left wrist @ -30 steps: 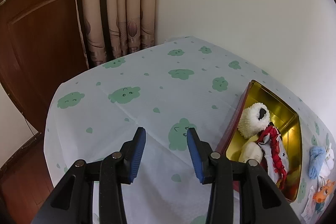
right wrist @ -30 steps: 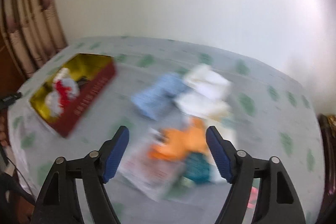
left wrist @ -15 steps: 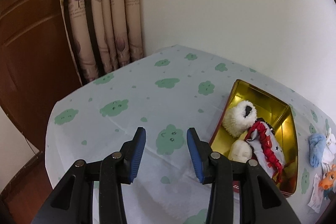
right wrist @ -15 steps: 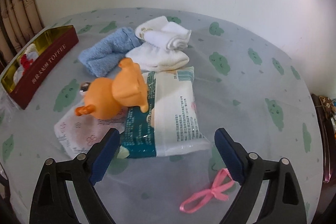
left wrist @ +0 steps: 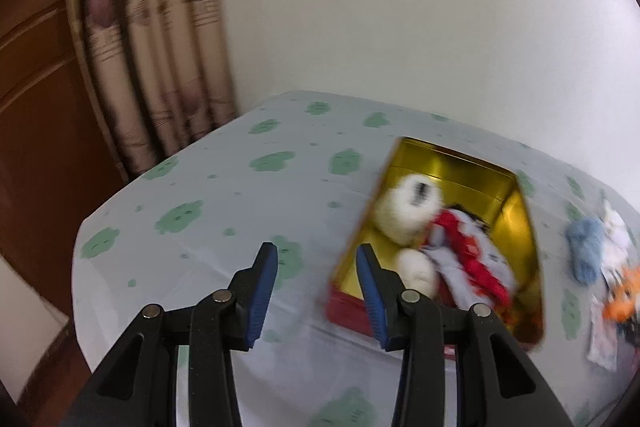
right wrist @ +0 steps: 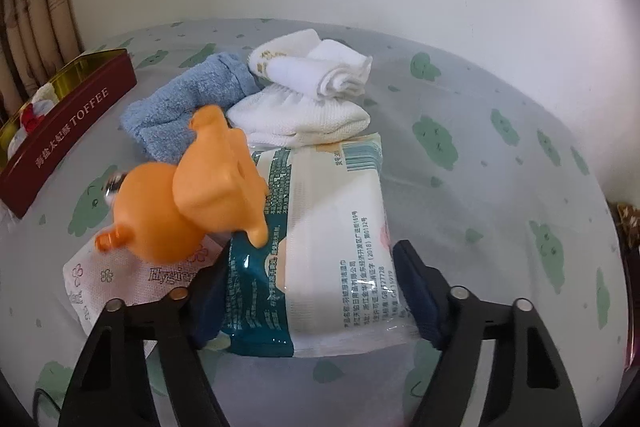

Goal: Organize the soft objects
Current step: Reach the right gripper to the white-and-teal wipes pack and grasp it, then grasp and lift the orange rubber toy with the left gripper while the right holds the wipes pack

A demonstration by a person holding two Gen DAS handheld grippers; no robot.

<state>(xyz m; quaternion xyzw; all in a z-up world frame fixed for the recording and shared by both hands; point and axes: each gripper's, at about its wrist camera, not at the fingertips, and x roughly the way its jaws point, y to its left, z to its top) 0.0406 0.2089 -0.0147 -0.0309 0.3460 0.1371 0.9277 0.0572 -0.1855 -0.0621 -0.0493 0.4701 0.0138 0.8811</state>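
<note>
Green-print tablecloth (right wrist: 480,187); wipes pack (right wrist: 332,267) lies lengthwise between the spread right gripper (right wrist: 312,291) pads, lower centre. Left gripper (left wrist: 316,291) open, empty, beside tin (left wrist: 516,211).

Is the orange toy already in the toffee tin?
No. The orange toy lies on the table, partly on the wipes pack, apart from the toffee tin.
</note>
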